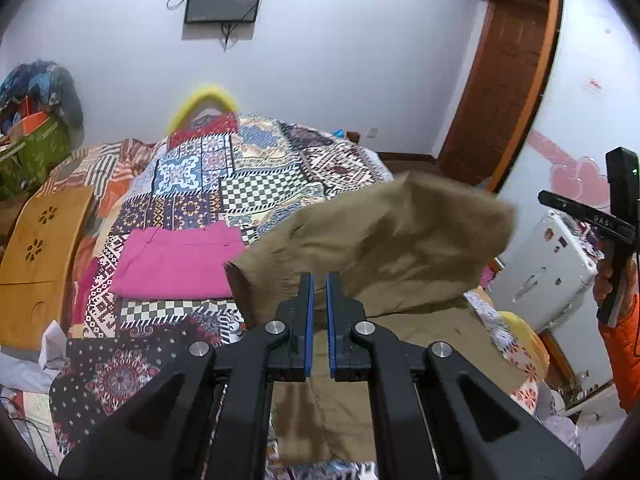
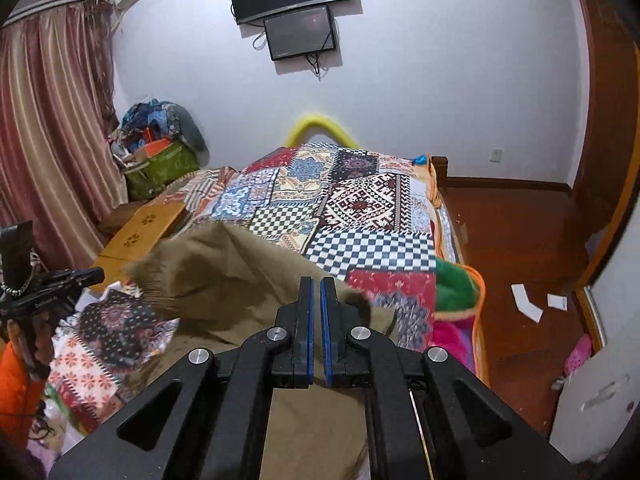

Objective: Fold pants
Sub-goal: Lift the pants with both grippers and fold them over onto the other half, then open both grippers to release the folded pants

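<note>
The khaki pants (image 1: 384,236) hang lifted over the patchwork bed, blurred by motion, with their lower part lying on the bed below. My left gripper (image 1: 319,280) is shut on the pants' edge. My right gripper (image 2: 317,284) is shut on the other side of the same pants (image 2: 224,264). The right gripper's body shows at the right edge of the left wrist view (image 1: 618,224). The left gripper's body shows at the left edge of the right wrist view (image 2: 28,292).
A folded pink garment (image 1: 180,264) lies on the patchwork bedspread (image 1: 256,184). A wooden lap table (image 1: 36,256) sits at the bed's left. A bag pile (image 2: 160,152) stands by the curtain. The wooden floor (image 2: 520,240) holds paper scraps on the right.
</note>
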Tool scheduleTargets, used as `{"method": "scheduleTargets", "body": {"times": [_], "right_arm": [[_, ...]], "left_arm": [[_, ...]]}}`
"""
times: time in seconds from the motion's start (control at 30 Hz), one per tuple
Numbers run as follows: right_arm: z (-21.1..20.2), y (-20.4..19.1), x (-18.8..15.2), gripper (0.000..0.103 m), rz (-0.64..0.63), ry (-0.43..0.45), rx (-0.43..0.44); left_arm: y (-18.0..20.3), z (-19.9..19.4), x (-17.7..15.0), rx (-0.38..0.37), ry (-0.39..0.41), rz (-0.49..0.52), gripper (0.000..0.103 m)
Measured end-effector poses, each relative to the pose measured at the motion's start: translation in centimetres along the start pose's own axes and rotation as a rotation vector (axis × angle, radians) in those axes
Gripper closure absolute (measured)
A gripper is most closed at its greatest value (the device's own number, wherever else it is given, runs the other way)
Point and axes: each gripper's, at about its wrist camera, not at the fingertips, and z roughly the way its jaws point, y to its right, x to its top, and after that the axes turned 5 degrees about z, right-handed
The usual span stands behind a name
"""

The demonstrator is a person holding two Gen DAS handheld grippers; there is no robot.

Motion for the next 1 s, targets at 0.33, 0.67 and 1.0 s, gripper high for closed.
{"method": "scheduleTargets", "body": {"times": [0.33,0.67,1.0], "right_arm": [[-0.2,0.4,-3.0,0.1,0.03,-0.059,-0.02],[5.9,3.5,-3.4,0.094,0.048,-0.154,-0.112],[14.2,7.1,-2.2,0.047,0.088,-0.245,-0.124]], "left_arm": [[0.4,0.1,-2.9,0.001,-0.07,-0.018,0.098],[-3.9,8.1,-1.4,0.036,-0.155,-0.101,0.078],[-8.8,19.0,1.3,0.059,-0.226,-0.177,0.054]]}}
